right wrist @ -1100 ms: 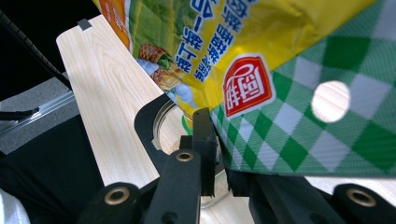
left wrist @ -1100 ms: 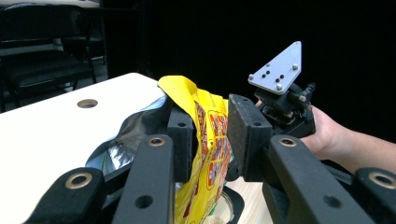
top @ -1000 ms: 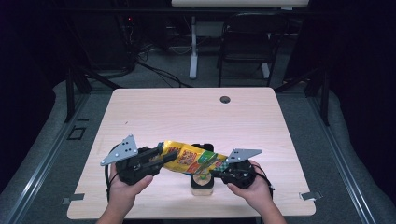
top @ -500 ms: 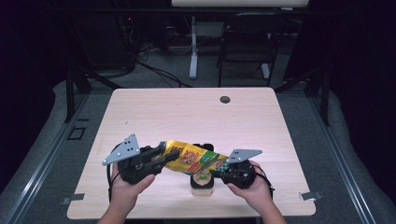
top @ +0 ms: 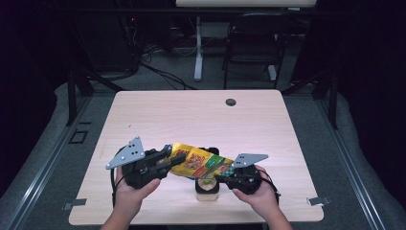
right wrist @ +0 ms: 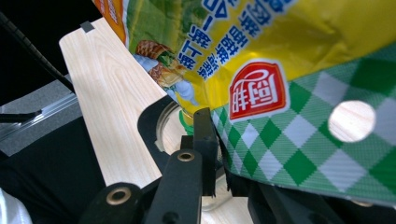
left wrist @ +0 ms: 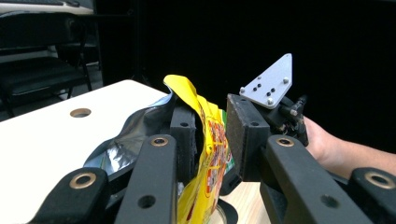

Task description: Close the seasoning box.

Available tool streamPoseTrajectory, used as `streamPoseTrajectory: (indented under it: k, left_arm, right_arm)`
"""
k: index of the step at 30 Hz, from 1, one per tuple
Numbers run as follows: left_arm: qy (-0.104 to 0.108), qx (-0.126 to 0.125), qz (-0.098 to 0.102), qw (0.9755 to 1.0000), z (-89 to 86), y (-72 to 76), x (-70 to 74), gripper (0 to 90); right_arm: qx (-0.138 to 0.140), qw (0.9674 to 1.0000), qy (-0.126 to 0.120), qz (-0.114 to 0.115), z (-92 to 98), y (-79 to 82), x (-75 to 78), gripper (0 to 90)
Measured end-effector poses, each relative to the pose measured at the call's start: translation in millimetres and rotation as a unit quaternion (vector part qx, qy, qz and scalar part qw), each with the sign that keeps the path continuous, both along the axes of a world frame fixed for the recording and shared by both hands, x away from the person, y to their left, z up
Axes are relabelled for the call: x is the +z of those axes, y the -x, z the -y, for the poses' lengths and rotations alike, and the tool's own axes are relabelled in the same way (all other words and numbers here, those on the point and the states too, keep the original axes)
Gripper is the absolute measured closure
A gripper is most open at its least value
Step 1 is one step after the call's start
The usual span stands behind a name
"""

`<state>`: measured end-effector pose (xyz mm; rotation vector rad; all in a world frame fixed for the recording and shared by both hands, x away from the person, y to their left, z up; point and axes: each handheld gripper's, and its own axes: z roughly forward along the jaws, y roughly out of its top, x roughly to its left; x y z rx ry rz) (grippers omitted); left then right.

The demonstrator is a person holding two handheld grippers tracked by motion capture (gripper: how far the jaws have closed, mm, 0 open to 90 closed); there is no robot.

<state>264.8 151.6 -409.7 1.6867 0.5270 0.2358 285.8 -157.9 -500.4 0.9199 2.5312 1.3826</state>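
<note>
Holding yellow snack bag (top: 201, 163) aloft over small jar (top: 207, 188) near worktop (top: 191, 115) front edge. Left claw (left wrist: 210, 135) clamped on bag's torn-open end, one jaw inside mouth. Right claw (right wrist: 224, 158) clamped on bag's green-checked end, just above jar.

The table (top: 158, 115) carries 1 yellow snack bag (top: 201, 162), 1 small jar (top: 207, 188), and 2 grippers, left (top: 165, 160) and right (top: 225, 173).

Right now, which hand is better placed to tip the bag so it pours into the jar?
Left. The left gripper holds the bag at its torn-open top, and the right gripper pinches the sealed end above the jar.
</note>
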Motion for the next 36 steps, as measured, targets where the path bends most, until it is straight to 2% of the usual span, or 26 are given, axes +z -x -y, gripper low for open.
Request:
streamPoseTrajectory:
  k: [4,11,16,30,36]
  left_arm:
    - [-0.007,-0.004,0.001,1.0000,0.6,0.2,1.2,73.4]
    - [-0.011,-0.003,-0.001,0.9999,2.6,-0.1,0.5,73.3]
    - [-0.008,-0.004,-0.004,1.0000,2.5,-1.5,-2.4,73.1]
    - [-0.005,-0.006,-0.001,1.0000,3.9,-1.2,-0.4,73.2]
    - [-0.003,-0.004,-0.001,1.0000,3.2,-1.9,0.0,73.1]
  right_arm:
    - [0.000,1.0000,0.009,0.003,-1.2,0.1,-0.3,85.0]
    - [-0.004,1.0000,0.009,0.001,-2.6,-0.3,-3.8,85.1]
    - [-0.001,0.9998,0.020,0.000,-4.8,-0.8,-6.5,85.1]
    - [-0.006,0.9998,0.020,0.006,-2.7,-0.2,-4.5,85.1]
    - [0.005,0.9998,0.019,0.004,-1.6,0.8,-2.3,85.4]
